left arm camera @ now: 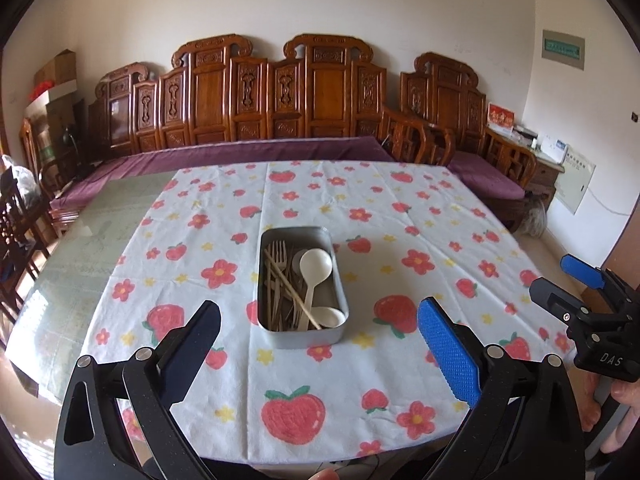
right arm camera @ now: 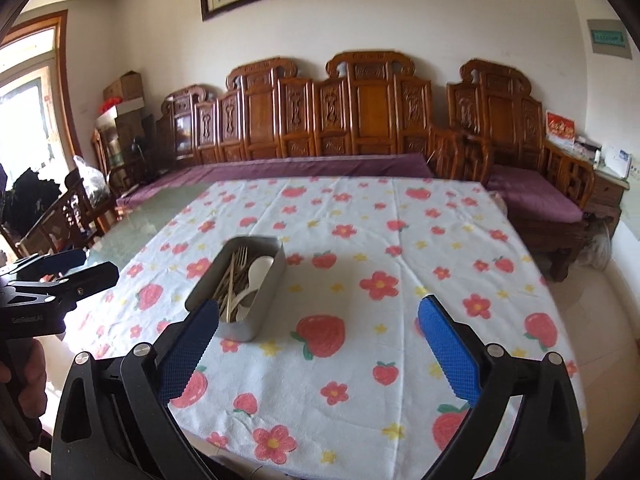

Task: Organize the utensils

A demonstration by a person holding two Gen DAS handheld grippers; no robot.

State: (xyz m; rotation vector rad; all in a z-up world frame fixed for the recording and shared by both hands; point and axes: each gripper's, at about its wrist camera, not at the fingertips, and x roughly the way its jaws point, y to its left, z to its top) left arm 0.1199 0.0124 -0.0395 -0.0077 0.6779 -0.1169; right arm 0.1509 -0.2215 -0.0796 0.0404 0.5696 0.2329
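Inside one tin (left arm camera: 303,336), two spoons (left arm camera: 316,266)

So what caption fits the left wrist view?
Open left tongs facing a metal tin of utensils on a strawberry tablecloth.

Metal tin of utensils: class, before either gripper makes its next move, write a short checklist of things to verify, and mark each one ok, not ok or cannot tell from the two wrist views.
1. Left gripper open and empty: ok.
2. Right gripper open and empty: ok.
3. Metal tin upright on the strawberry tablecloth: ok.
4. White spoons, forks and chopsticks all inside the tin: ok.
5. No utensils lying loose on the cloth: ok, none visible.
6. Utensils sorted by type inside the tin: not ok, they lie crossed over one another.
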